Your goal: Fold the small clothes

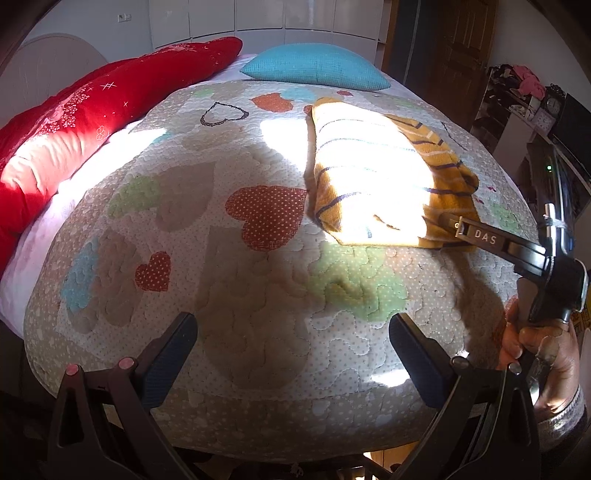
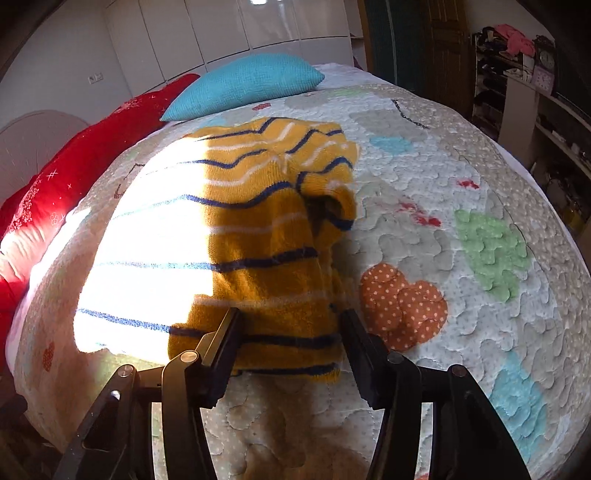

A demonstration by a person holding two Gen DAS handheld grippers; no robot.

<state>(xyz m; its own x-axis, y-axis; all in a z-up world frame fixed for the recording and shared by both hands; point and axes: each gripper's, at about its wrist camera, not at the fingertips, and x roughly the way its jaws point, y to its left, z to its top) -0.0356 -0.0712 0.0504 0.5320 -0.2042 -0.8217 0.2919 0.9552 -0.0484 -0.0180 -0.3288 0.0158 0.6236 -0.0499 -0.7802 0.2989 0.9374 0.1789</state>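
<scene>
A small mustard-yellow sweater with dark blue and white stripes lies folded on the quilted bedspread, partly in bright sunlight. In the right wrist view the sweater fills the middle. My right gripper is open, its two fingers straddling the sweater's near hem. From the left wrist view the right gripper reaches the sweater's near right corner. My left gripper is open and empty, above bare quilt, well short of the sweater.
A turquoise pillow lies at the bed's head and a red bolster cushion runs along the left side. Cluttered shelves with clocks stand to the right of the bed. White wardrobe doors are behind.
</scene>
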